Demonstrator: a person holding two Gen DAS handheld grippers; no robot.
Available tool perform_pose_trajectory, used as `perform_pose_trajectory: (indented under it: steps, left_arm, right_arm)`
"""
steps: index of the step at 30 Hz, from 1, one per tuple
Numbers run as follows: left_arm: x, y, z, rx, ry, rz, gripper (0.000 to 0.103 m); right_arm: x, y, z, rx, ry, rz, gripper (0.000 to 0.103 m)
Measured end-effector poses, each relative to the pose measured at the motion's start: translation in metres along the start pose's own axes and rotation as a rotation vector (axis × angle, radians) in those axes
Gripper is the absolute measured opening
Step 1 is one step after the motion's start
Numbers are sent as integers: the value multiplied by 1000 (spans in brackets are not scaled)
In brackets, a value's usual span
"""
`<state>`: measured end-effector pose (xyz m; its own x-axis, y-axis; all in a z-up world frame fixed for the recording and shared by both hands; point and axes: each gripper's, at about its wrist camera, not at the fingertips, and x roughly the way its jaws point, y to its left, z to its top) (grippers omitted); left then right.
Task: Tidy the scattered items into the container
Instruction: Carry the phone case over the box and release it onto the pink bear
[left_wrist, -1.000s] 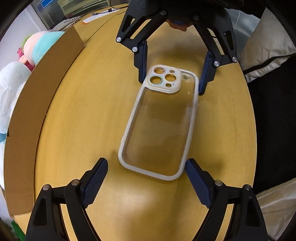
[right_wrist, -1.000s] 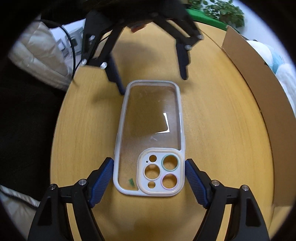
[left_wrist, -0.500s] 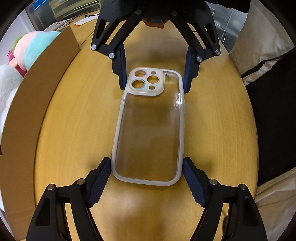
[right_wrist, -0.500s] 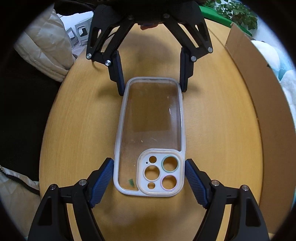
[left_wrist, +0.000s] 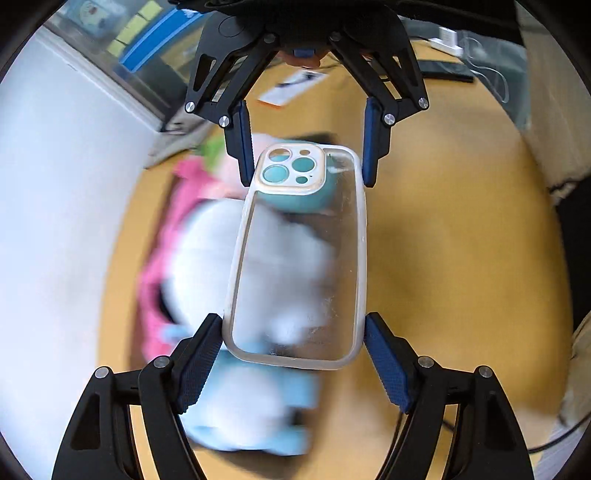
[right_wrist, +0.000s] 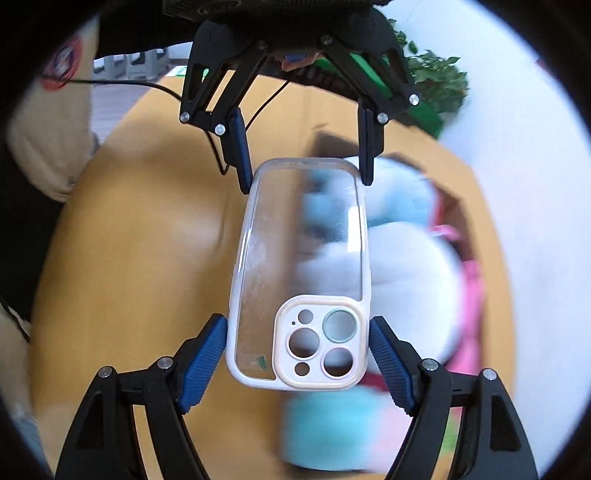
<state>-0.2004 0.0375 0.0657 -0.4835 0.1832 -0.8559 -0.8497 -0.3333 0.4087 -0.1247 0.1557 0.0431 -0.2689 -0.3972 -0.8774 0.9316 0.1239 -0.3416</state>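
Observation:
A clear phone case (left_wrist: 299, 258) with a cream rim and camera frame hangs in the air, held at both ends. My left gripper (left_wrist: 293, 343) is shut on its plain end. My right gripper (left_wrist: 306, 155) faces it and is shut on the camera end. In the right wrist view the case (right_wrist: 299, 273) shows with my right gripper (right_wrist: 297, 350) near and the left gripper (right_wrist: 304, 162) far. Below the case lies a cardboard box (right_wrist: 476, 192) with blurred plush toys (left_wrist: 240, 280) in it.
The round wooden table (left_wrist: 461, 258) lies to the right in the left wrist view. A beige jacket (right_wrist: 48, 147), a black cable (right_wrist: 155, 86) and a green plant (right_wrist: 436, 74) stand around it. A white wall (left_wrist: 55, 221) is beyond the box.
Both grippers closed on the case, lifted it off the table and carried it sideways over the box with the plush toys. The background is now motion-blurred.

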Motion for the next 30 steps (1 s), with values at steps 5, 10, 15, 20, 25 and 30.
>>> perform_pose_trajectory:
  steps: [5,10,15,20,25,30]
  left_arm:
    - [9,97,11,-19,31,11,82]
    - [47,151,-11,-42,71,-51,82]
    - [109,160,-14,-100,94,-147,82]
    - [166,164,-23,-147,165,-173,83]
    - [149,171,-26,-194,151,-131,80]
    - [111,157,-30,-238,124,-1,80]
  right_arm:
    - [-24,-70,-32,26,10,-27,78]
    - [1,-151,-48,90,52,3,78]
    - [59,-185,-75,165,103,81,78]
    - [108,-190,-99,236,145,122,78]
    - [102,-181,-98,237,176,80,78]
    - [69,-176,-106,280,183,10,78]
